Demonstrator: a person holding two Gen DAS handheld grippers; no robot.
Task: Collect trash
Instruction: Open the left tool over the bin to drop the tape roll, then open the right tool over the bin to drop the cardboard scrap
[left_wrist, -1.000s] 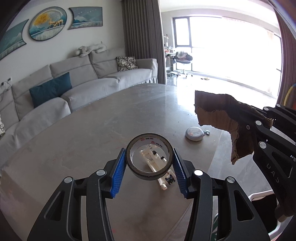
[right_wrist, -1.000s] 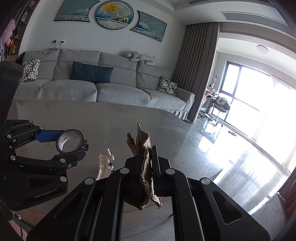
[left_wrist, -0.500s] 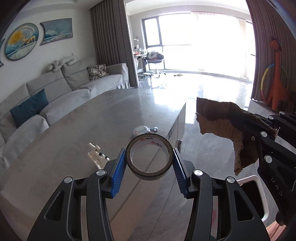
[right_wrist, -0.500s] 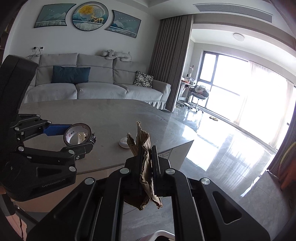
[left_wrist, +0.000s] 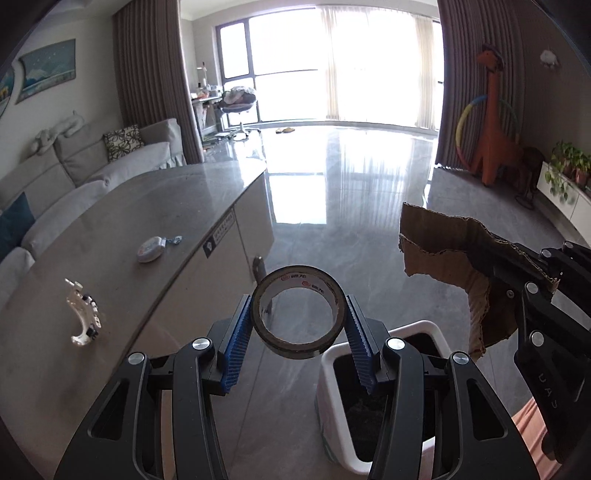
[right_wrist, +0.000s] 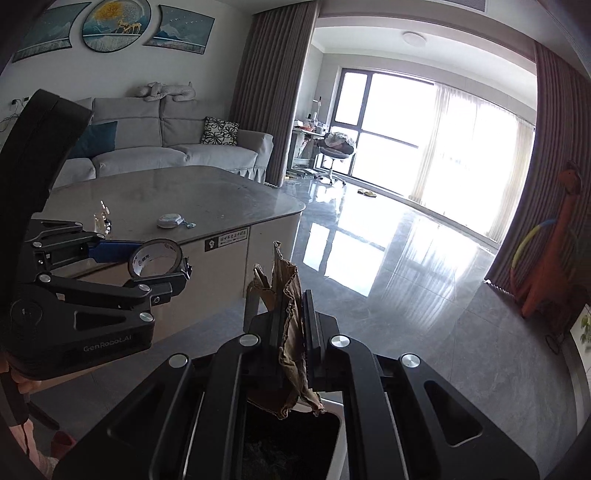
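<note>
My left gripper (left_wrist: 299, 314) is shut on a roll of tape (left_wrist: 297, 345), held in the air past the table's edge and above the floor; it also shows in the right wrist view (right_wrist: 157, 260). My right gripper (right_wrist: 293, 295) is shut on a torn piece of brown cardboard (right_wrist: 286, 291), also seen in the left wrist view (left_wrist: 443, 243). A white trash bin (left_wrist: 338, 406) with a dark inside stands on the floor just below both grippers; its rim also shows in the right wrist view (right_wrist: 341, 435).
A grey stone table (left_wrist: 122, 229) is at the left, with a white plastic piece (left_wrist: 83, 314) and a small white round tape measure (left_wrist: 149, 253) on it. A sofa (right_wrist: 166, 147) stands behind. Glossy open floor (left_wrist: 351, 192) stretches to the windows.
Both grippers have swung right, away from over the table to above the floor and the white bin. Each still holds its item.
</note>
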